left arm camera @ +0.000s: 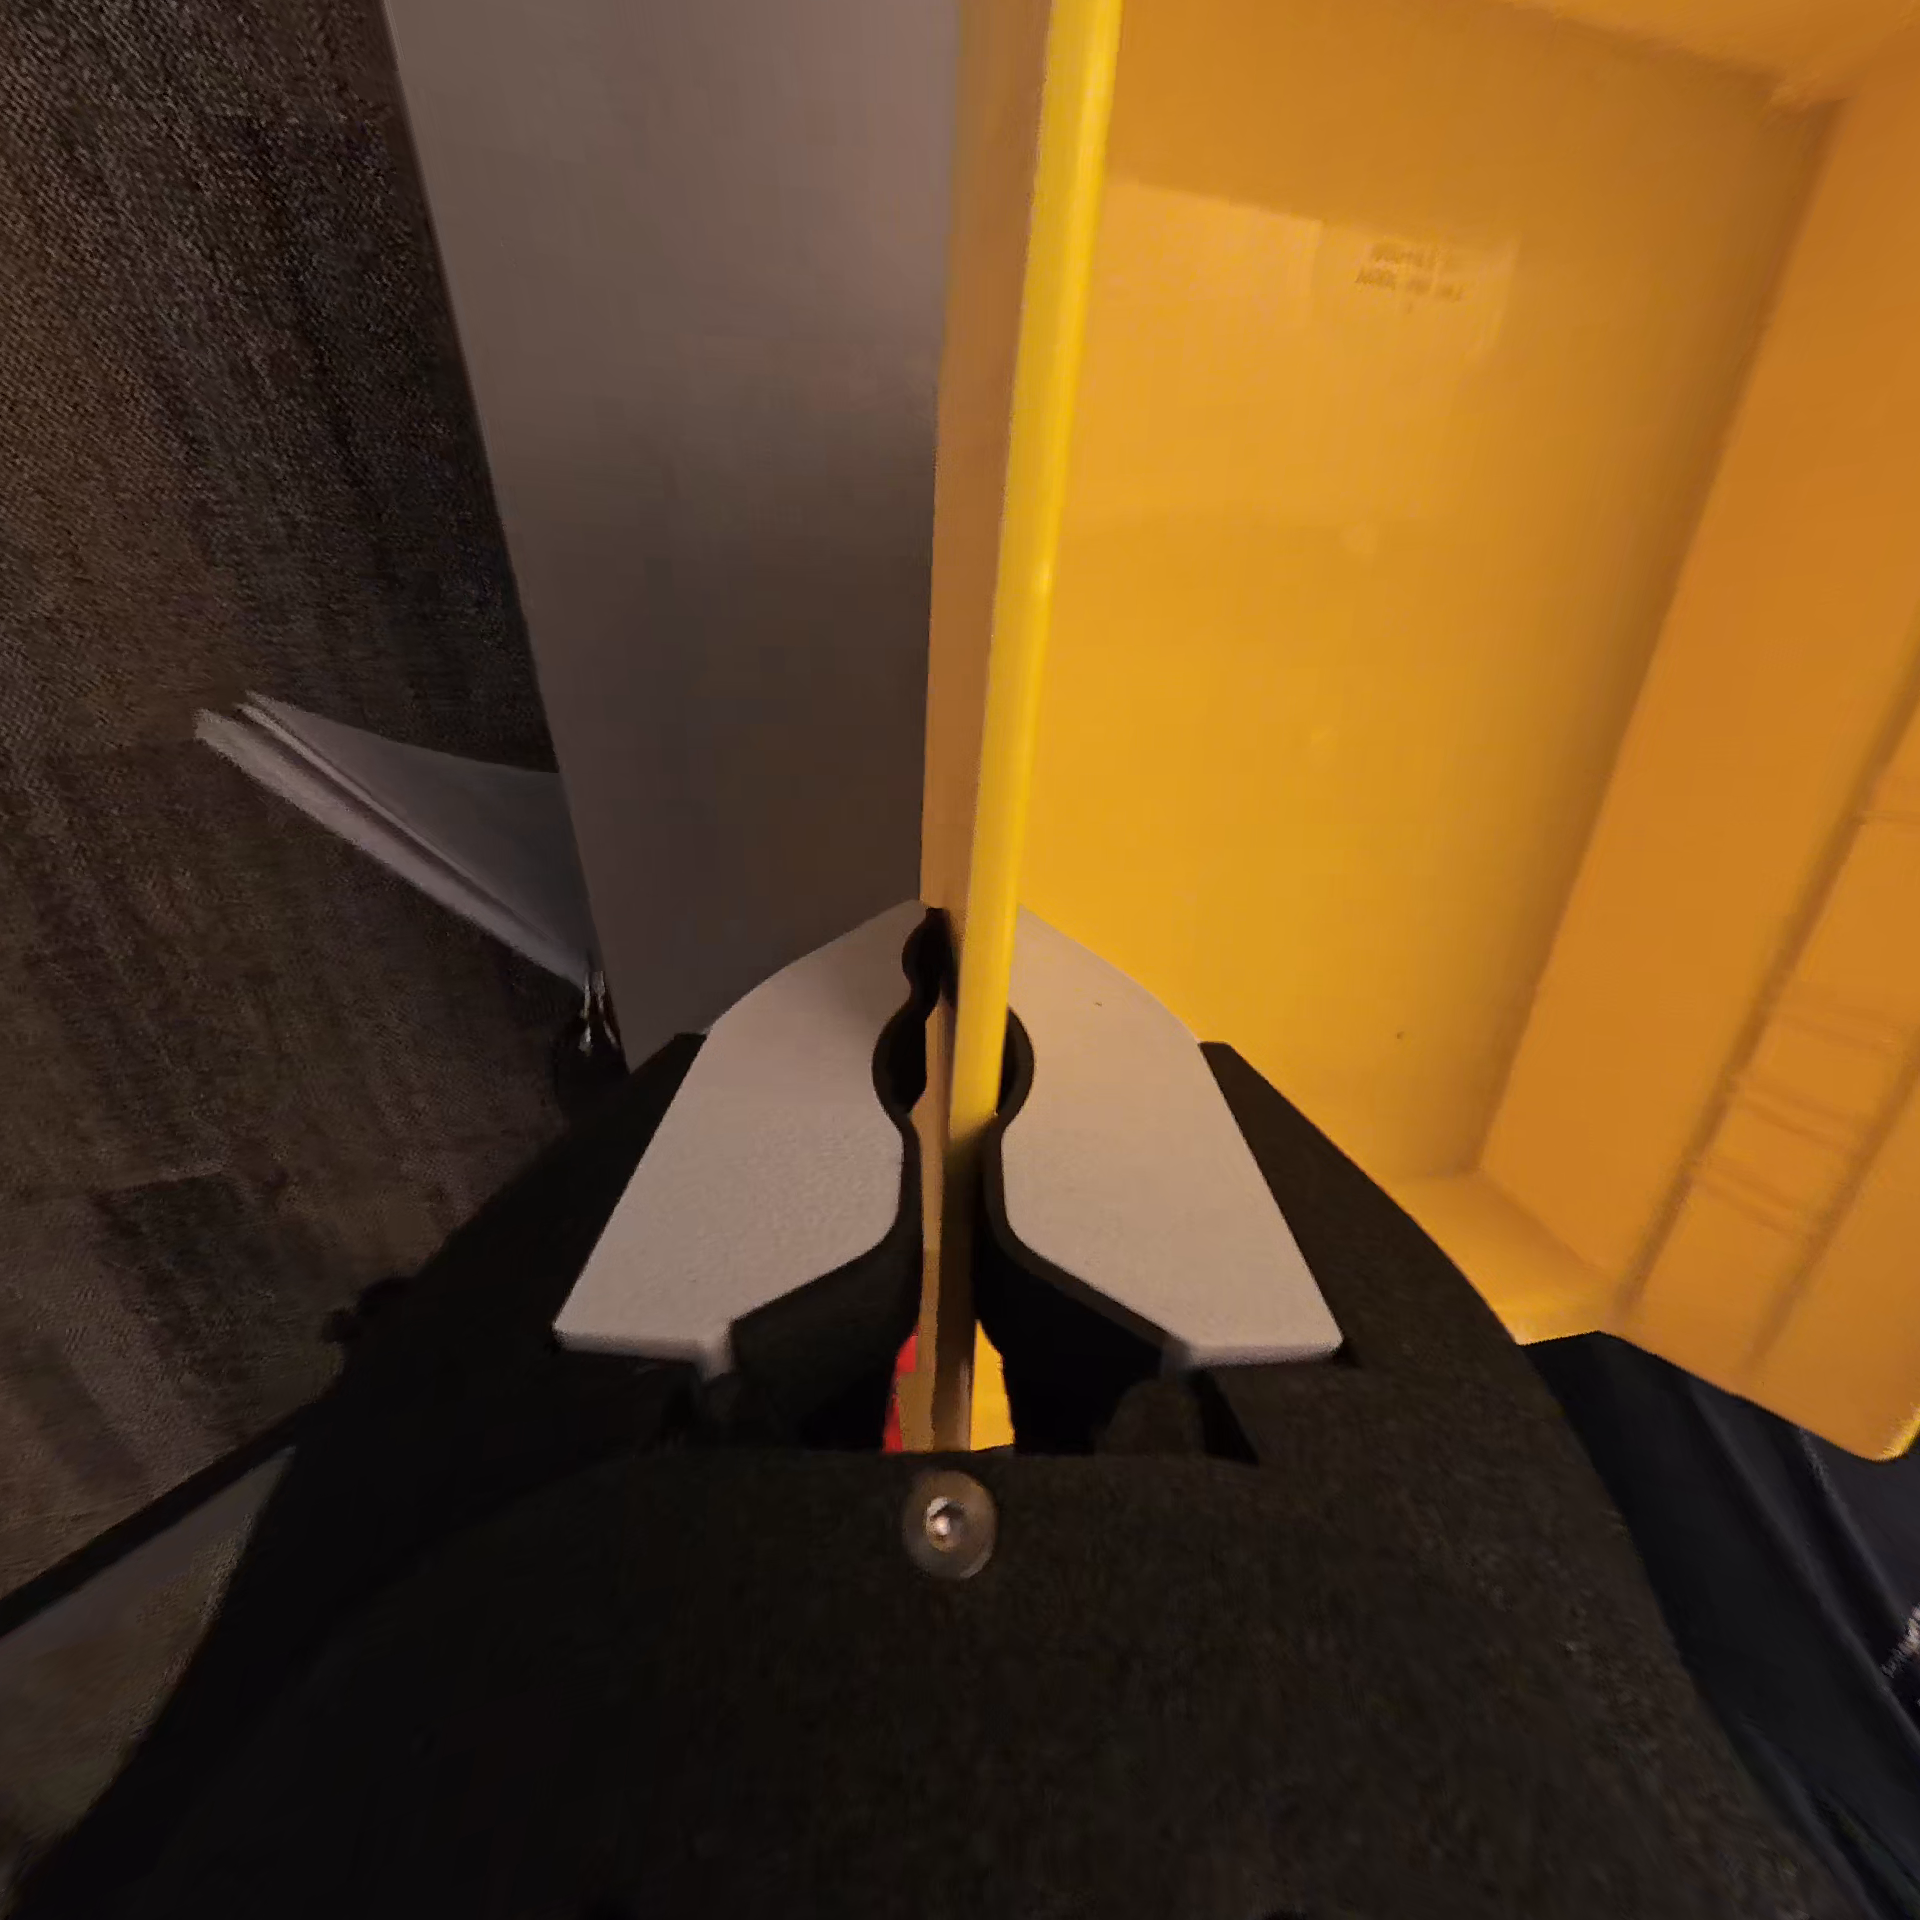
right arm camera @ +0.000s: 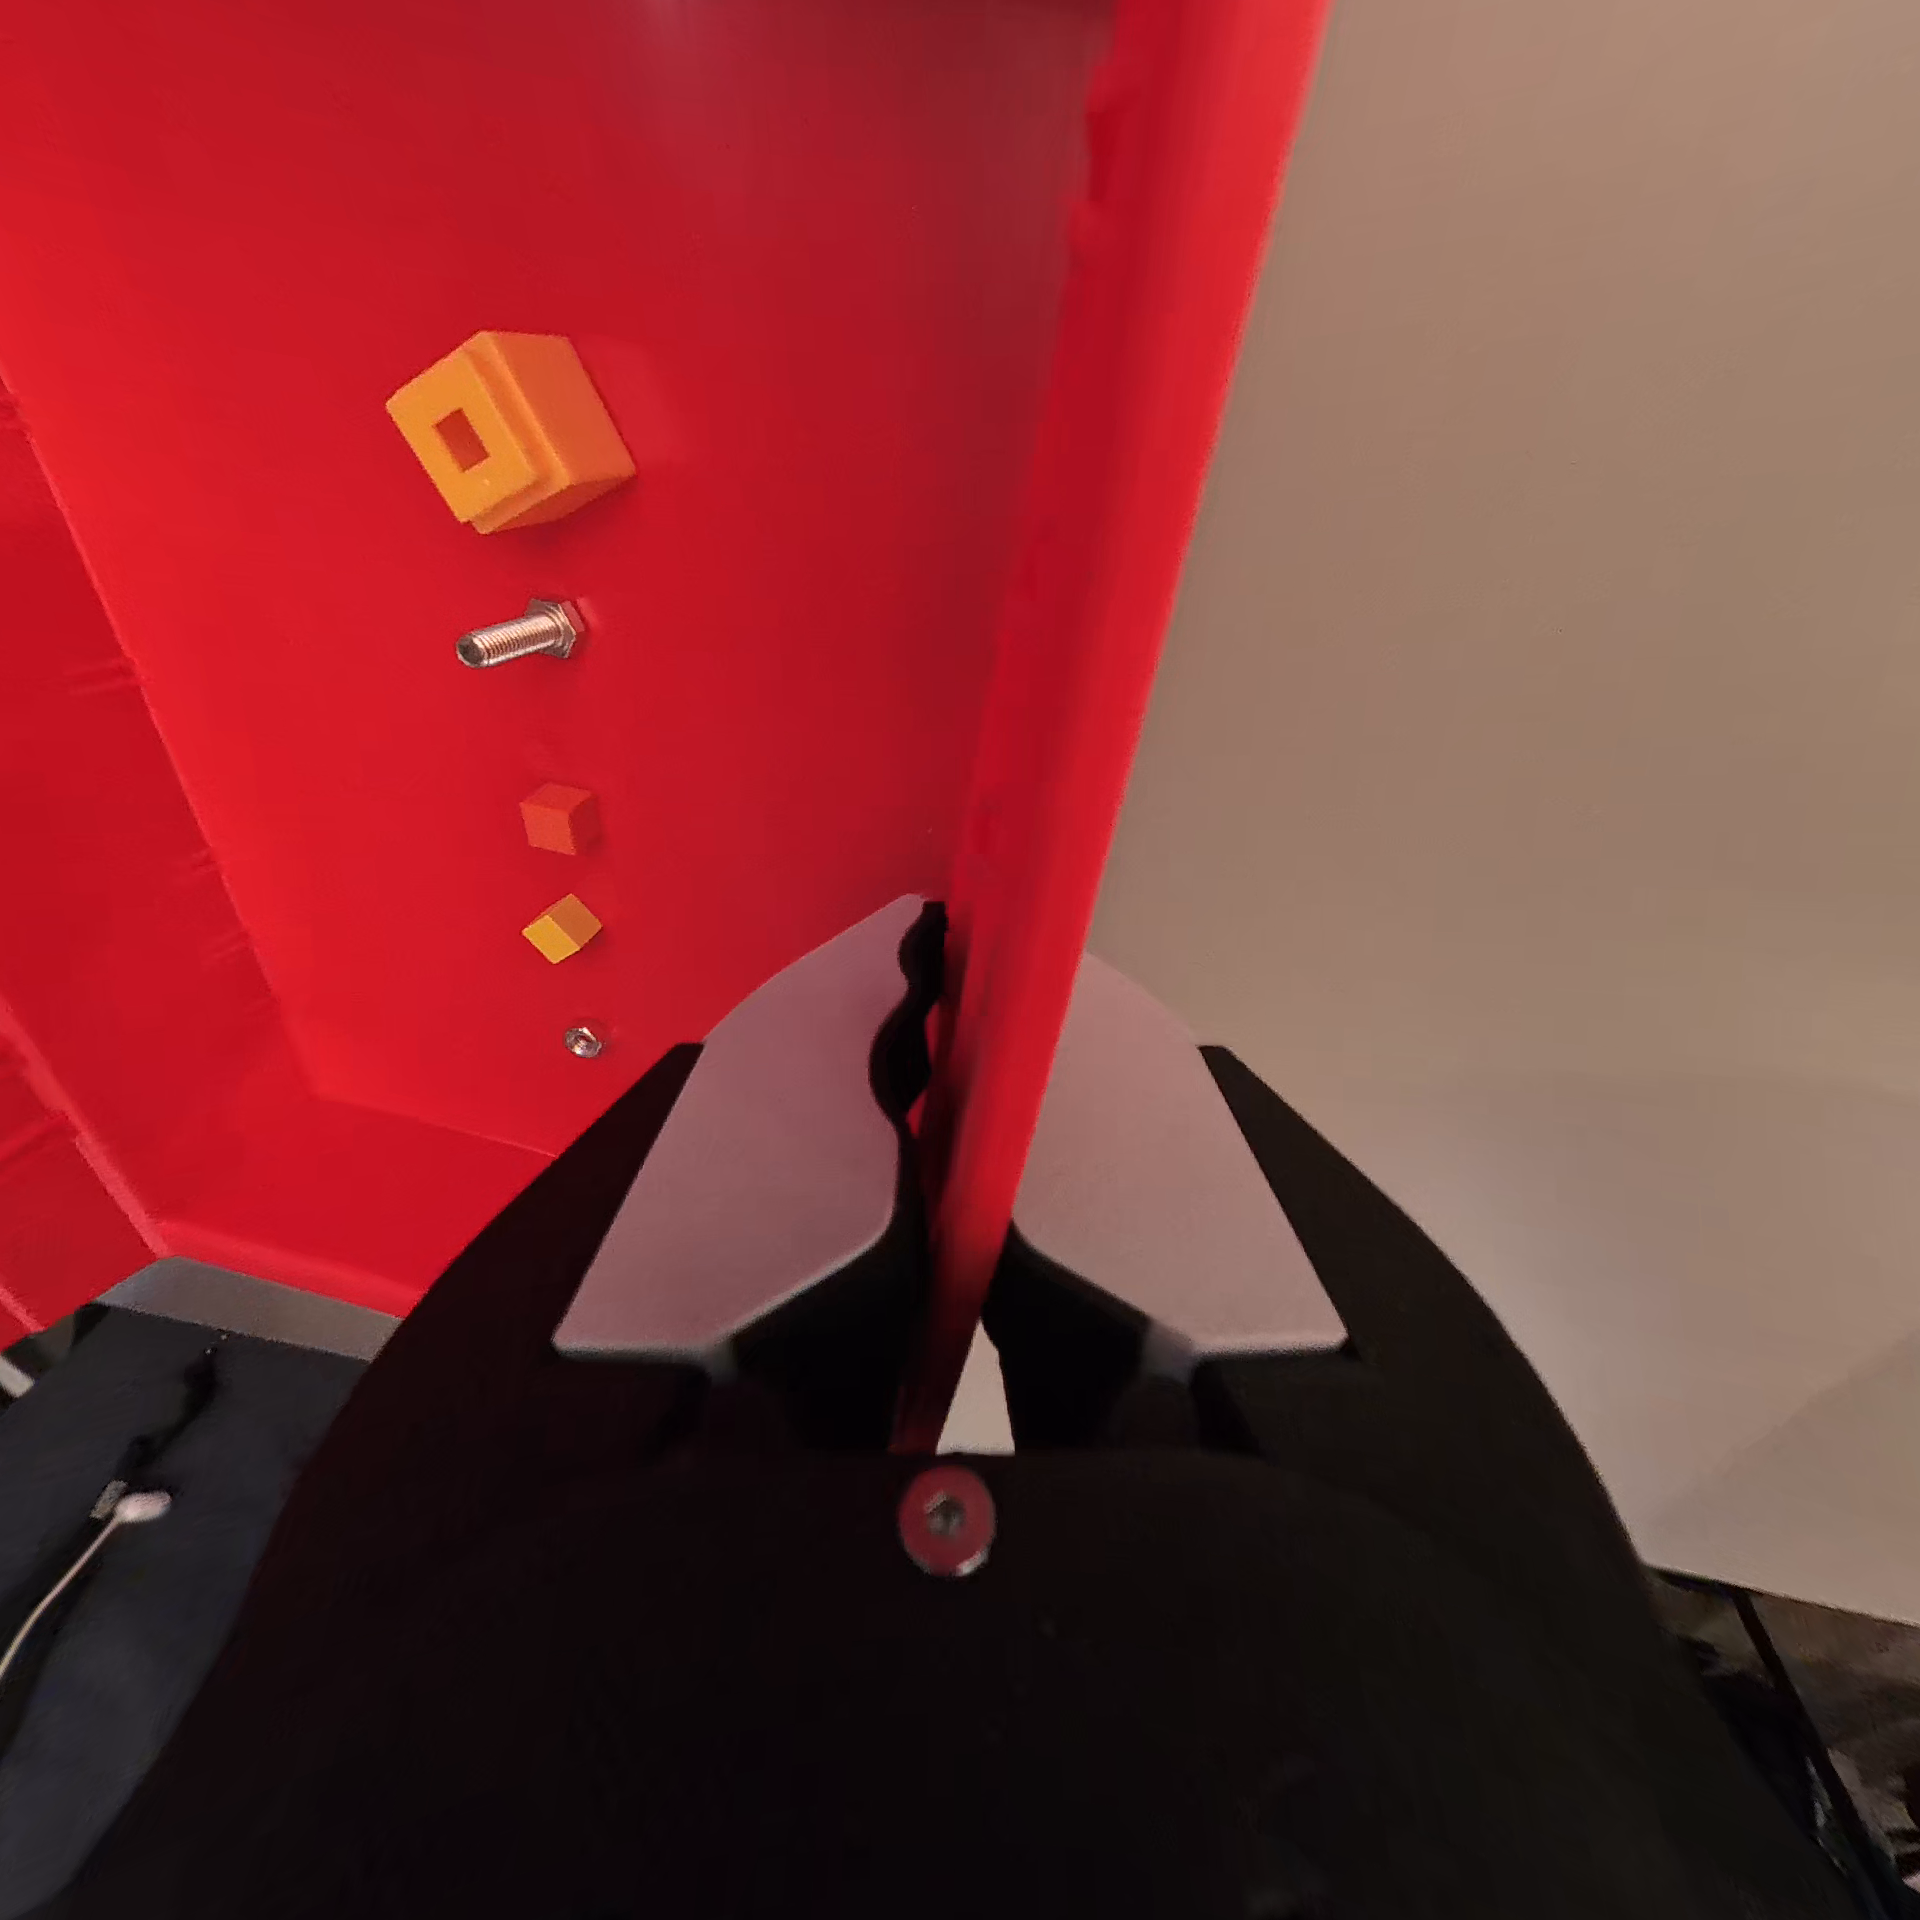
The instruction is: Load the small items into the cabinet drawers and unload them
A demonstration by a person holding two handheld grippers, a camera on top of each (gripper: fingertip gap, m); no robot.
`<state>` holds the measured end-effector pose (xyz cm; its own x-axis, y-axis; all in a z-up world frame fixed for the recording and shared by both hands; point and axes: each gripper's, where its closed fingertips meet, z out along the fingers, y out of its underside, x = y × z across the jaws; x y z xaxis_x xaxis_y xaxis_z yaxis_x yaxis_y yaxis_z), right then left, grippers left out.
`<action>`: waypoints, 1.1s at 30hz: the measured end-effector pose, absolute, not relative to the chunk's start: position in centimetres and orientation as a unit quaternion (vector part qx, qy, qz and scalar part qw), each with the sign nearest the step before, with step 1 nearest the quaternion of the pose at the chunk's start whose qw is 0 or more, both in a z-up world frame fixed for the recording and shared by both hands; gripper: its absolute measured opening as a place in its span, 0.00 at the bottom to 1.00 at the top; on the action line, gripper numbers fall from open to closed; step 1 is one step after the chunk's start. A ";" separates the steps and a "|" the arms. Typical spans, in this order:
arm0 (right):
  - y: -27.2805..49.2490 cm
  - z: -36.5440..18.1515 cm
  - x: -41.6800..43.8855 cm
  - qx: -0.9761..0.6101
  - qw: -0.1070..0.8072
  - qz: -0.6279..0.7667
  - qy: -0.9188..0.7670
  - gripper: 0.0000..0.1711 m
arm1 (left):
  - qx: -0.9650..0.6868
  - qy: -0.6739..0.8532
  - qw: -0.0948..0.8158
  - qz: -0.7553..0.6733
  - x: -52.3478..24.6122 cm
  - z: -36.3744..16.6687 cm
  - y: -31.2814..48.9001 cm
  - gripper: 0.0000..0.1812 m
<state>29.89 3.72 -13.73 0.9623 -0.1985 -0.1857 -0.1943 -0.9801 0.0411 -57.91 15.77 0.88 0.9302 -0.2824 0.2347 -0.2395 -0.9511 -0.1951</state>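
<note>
Left gripper: my left gripper (left arm camera: 961, 940), grey fingers on a black body, is clamped on the side wall of the yellow plastic drawer (left arm camera: 1403, 675); the wall's thin rim runs straight up between the fingers.

Yellow drawer: a smooth, glossy rectangular tray with a flat floor and low walls. I see nothing lying on its floor, only a faint moulded mark near the far end. It sits over a pale grey surface (left arm camera: 707, 416), with dark speckled carpet (left arm camera: 208, 520) beyond that.

Right gripper: my right gripper (right arm camera: 961, 935), same build, is closed on the side wall of the red plastic drawer (right arm camera: 779, 312); the red wall passes between its fingers, one finger inside the drawer and one outside.

Red drawer: glossy, flat-floored, same tray shape, beside a beige surface (right arm camera: 1558, 727).

Small items, all on the red drawer's floor, in a loose row running away from the right gripper:
- nearest: a small silver metal nut (right arm camera: 584, 1040)
- next: a small yellow cube (right arm camera: 562, 929)
- then: a small orange-red cube (right arm camera: 560, 818)
- then: a silver hex-head bolt (right arm camera: 516, 633) lying on its side
- farthest: a larger orange block with a rectangular hole in one face (right arm camera: 509, 447)

Spacing: the items lie apart, none touching.
</note>
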 end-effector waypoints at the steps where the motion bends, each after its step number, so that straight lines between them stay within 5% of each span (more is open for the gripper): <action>1: 3.1 -13.4 30.2 0.991 0.016 -0.093 -0.099 0.03 | -0.980 0.130 0.084 -0.129 -58.5 1.3 15.3 0.02; 16: -5.7 1.4 28.2 0.992 0.018 -0.104 -0.074 0.03 | -0.989 0.059 0.088 -0.105 -66.5 2.5 9.2 0.03; 33: -5.2 4.6 2.8 0.968 0.030 -0.173 0.181 0.03 | -0.990 -0.031 0.094 -0.101 -75.1 3.7 1.5 0.03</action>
